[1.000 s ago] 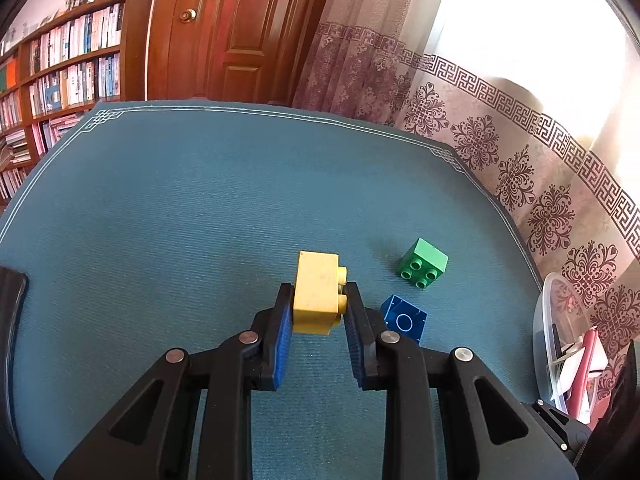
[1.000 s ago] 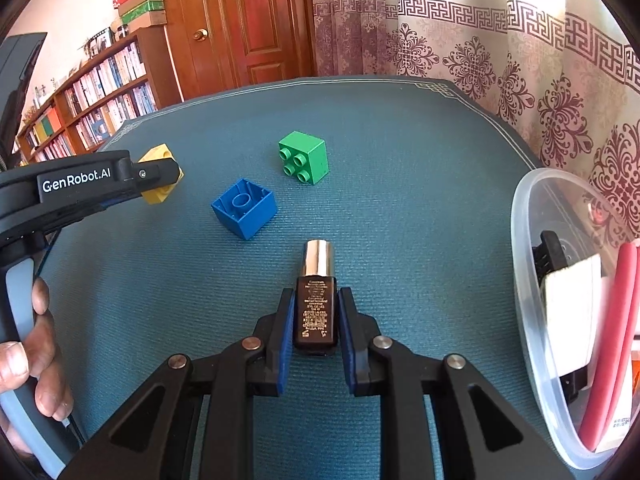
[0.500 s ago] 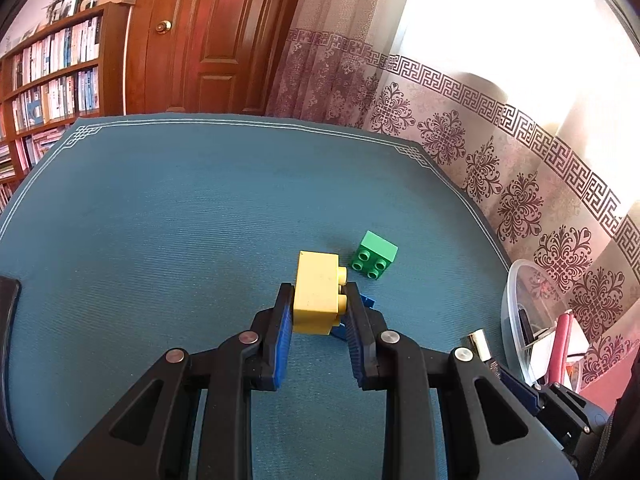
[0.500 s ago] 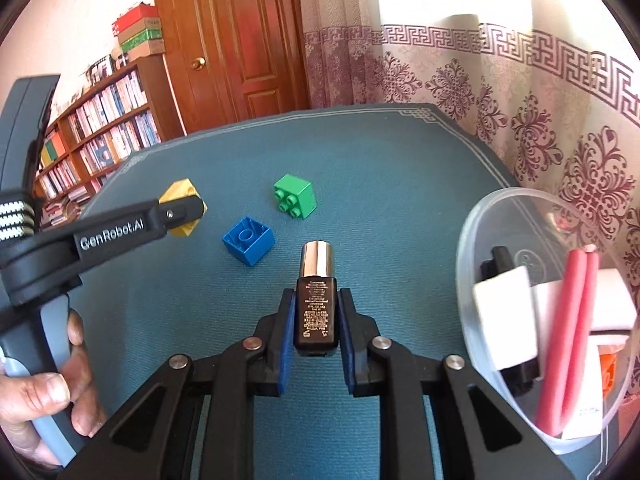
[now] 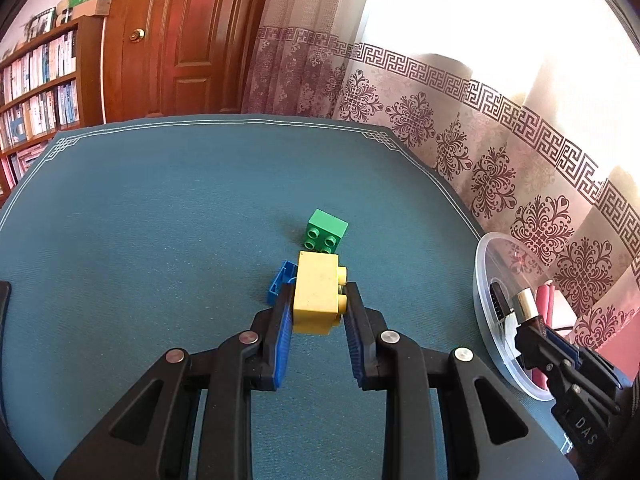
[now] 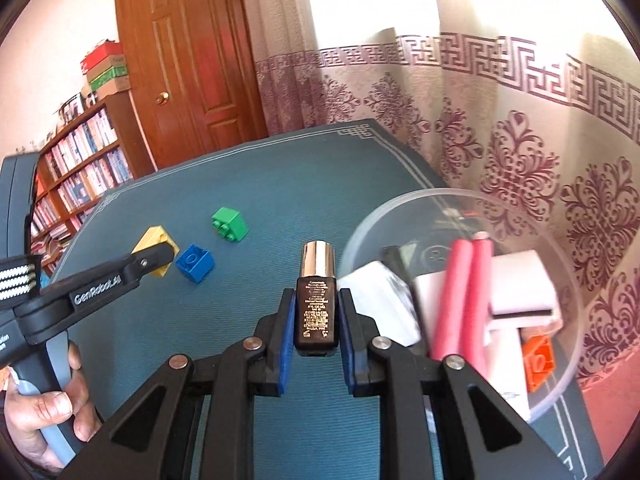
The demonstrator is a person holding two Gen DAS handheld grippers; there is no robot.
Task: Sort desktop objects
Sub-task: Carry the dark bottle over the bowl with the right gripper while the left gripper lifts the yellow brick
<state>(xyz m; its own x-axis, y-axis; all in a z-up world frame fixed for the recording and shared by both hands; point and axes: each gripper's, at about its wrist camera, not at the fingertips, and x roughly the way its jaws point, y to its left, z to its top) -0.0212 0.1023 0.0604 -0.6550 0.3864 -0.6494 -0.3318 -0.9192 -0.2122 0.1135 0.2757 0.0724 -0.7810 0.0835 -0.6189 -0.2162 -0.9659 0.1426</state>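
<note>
Above the teal table (image 5: 160,208), a yellow brick (image 5: 316,298) is held clamped between the left tongs (image 5: 318,304), with a blue brick (image 5: 280,282) seen just under and behind it and a green brick (image 5: 325,230) lying a little farther on. Beside the clear bowl (image 6: 400,212), a dark bottle (image 6: 316,304) with a metallic cap is gripped upright by the right tongs (image 6: 317,316). Pink rolls (image 6: 464,292), white items and an orange brick (image 6: 540,360) are seen inside the bowl.

Black gripper (image 6: 316,320) — blue pads (image 6: 285,344), silver screws, "GenRobot.AI" lettering.
</note>
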